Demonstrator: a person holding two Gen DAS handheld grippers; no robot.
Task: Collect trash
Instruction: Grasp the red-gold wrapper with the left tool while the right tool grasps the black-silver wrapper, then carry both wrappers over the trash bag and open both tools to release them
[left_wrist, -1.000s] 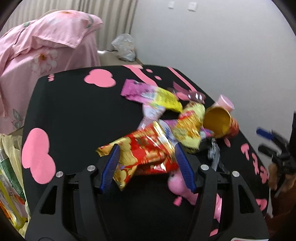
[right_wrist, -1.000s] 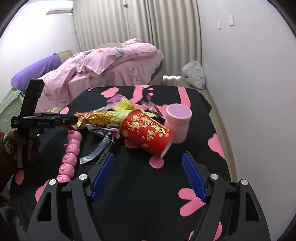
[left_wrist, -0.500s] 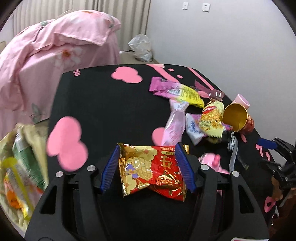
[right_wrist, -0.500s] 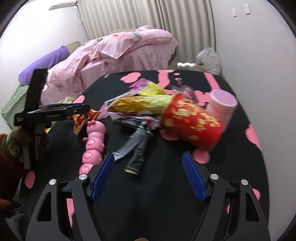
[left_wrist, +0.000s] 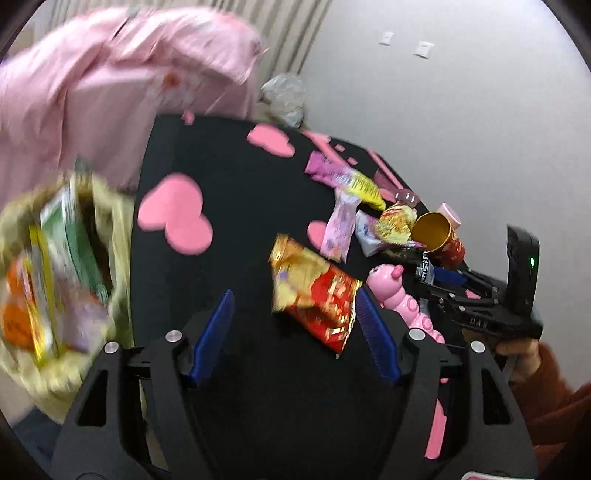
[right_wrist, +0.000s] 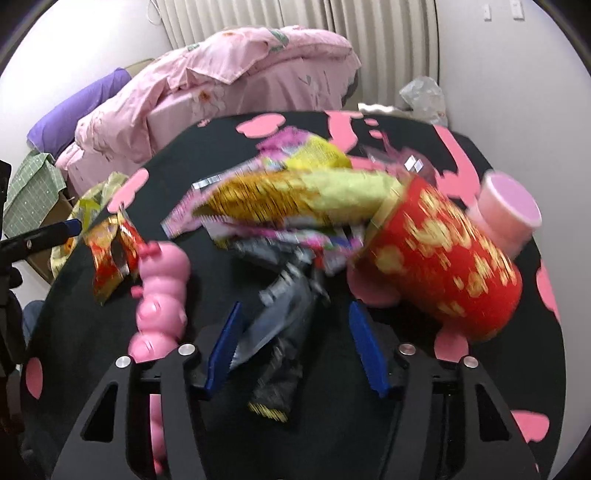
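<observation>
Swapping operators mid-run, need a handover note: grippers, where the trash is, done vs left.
Left gripper: open. A red-gold wrapper sits loose between its fingers, over the table, not in the bag.
Right gripper: open, straddling a grey wrapper, not gripping it.
Bag: off the table's left edge, already holding some packets.
Left on the table: the wrapper pile, the tipped red cup, the pink cup. The pink toy lies beside the pile; probably not trash.
</observation>
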